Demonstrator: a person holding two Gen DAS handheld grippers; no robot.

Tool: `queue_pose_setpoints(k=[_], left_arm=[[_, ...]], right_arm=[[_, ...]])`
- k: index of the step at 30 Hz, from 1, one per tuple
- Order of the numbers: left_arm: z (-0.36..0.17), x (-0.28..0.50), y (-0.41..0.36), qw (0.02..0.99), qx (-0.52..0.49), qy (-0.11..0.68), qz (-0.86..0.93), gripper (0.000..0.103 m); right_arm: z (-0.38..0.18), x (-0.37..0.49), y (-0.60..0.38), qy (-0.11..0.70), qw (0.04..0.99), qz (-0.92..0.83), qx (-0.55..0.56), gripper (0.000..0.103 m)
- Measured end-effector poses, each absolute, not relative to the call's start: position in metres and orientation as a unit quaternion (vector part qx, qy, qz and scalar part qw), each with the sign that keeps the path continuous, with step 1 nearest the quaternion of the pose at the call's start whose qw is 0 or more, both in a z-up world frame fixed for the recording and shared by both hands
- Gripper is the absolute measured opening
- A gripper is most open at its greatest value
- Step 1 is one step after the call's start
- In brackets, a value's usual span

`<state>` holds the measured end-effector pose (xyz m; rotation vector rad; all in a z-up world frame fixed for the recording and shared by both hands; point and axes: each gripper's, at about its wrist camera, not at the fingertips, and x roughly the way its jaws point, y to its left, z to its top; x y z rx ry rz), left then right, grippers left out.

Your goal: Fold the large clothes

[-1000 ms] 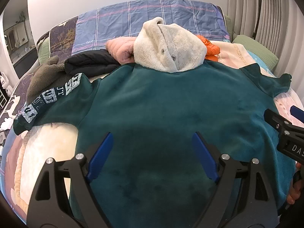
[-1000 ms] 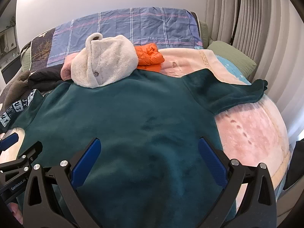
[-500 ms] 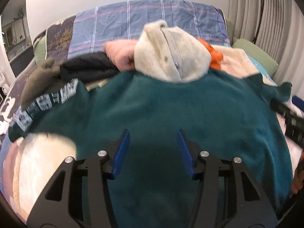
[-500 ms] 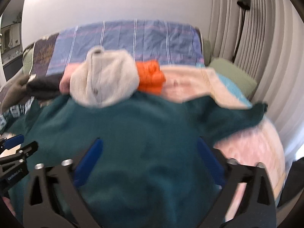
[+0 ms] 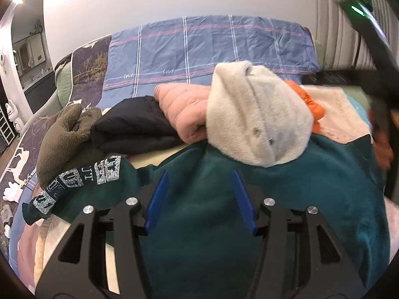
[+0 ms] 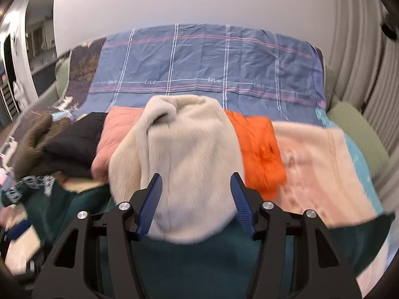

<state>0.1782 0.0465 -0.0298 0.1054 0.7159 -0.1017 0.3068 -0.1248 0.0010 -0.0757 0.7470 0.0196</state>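
Observation:
A large dark green fleece sweatshirt [image 5: 249,224] lies spread flat on the bed, its left sleeve with silver lettering [image 5: 82,177] stretched out. My left gripper [image 5: 200,199] is open and empty just above the sweatshirt's upper body. My right gripper [image 6: 195,203] is open and empty, over the sweatshirt's top edge [image 6: 199,261], pointing at a cream fluffy garment [image 6: 184,164]. The right gripper's black body shows blurred at the right edge of the left wrist view [image 5: 381,79].
Past the sweatshirt lie a cream fluffy garment [image 5: 259,122], a pink quilted jacket [image 5: 184,109], a black one [image 5: 134,127], a brown fleece [image 5: 64,134] and an orange one [image 6: 259,149]. A blue plaid sheet [image 6: 199,64] covers the bed's far end. A green pillow [image 6: 356,124] lies right.
Both grippers have moved forward up the sweatshirt toward the pile of clothes. Both jaws have narrowed from wide open, staying open. The right gripper has swung up across the left view.

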Motion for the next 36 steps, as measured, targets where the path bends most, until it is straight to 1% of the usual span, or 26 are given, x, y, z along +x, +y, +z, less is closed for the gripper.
queue_pose_setpoints(k=[5,8,11,14,16,18,20,21,22,23,24,26,30,34,36], left_arm=[[-0.043,0.192,0.058,0.93,0.054,0.36,-0.042,0.058],[-0.048,0.199,0.064,0.93,0.058,0.361,-0.037,0.06],[-0.054,0.208,0.066,0.928,0.064,0.365,-0.035,0.061],[-0.058,0.217,0.066,0.926,0.063,0.37,-0.037,0.061],[-0.059,0.221,0.063,0.926,0.061,0.37,-0.04,0.061],[-0.06,0.224,0.058,0.926,0.062,0.369,-0.042,0.063],[-0.06,0.228,0.053,0.925,0.06,0.372,-0.047,0.063],[-0.06,0.23,0.051,0.924,0.058,0.375,-0.049,0.063],[-0.06,0.233,0.049,0.923,0.055,0.378,-0.052,0.063],[-0.059,0.236,0.047,0.922,0.053,0.38,-0.054,0.063],[-0.058,0.239,0.046,0.921,0.052,0.382,-0.055,0.063],[-0.054,0.245,0.045,0.922,0.049,0.38,-0.059,0.063],[-0.043,0.264,0.044,0.929,0.042,0.364,-0.058,0.063],[-0.035,0.313,0.024,0.928,0.031,0.365,-0.068,0.065],[-0.035,0.335,0.011,0.929,0.038,0.363,-0.061,0.071]], right_arm=[[-0.023,0.373,-0.094,0.409,0.911,0.002,-0.057,0.057],[-0.04,0.397,-0.084,0.425,0.902,-0.019,-0.073,0.057],[-0.051,0.409,-0.082,0.43,0.899,-0.03,-0.075,0.057],[-0.054,0.414,-0.079,0.437,0.898,-0.008,-0.047,0.058],[-0.054,0.414,-0.073,0.434,0.899,0.003,-0.053,0.065],[-0.055,0.413,-0.064,0.43,0.9,0.013,-0.075,0.068],[-0.058,0.416,-0.056,0.423,0.898,-0.005,-0.116,0.068],[-0.059,0.418,-0.057,0.423,0.897,-0.021,-0.127,0.067],[-0.061,0.421,-0.06,0.423,0.895,-0.04,-0.133,0.049],[-0.061,0.425,-0.072,0.433,0.893,-0.047,-0.113,0.033],[-0.058,0.425,-0.085,0.439,0.893,-0.05,-0.082,0.013],[-0.041,0.414,-0.125,0.415,0.908,-0.045,0.009,0.013],[-0.022,0.38,-0.197,0.381,0.918,-0.059,0.093,0.013],[-0.039,0.36,-0.257,0.414,0.892,-0.047,0.174,0.013],[-0.052,0.355,-0.268,0.429,0.882,-0.042,0.19,0.015]])
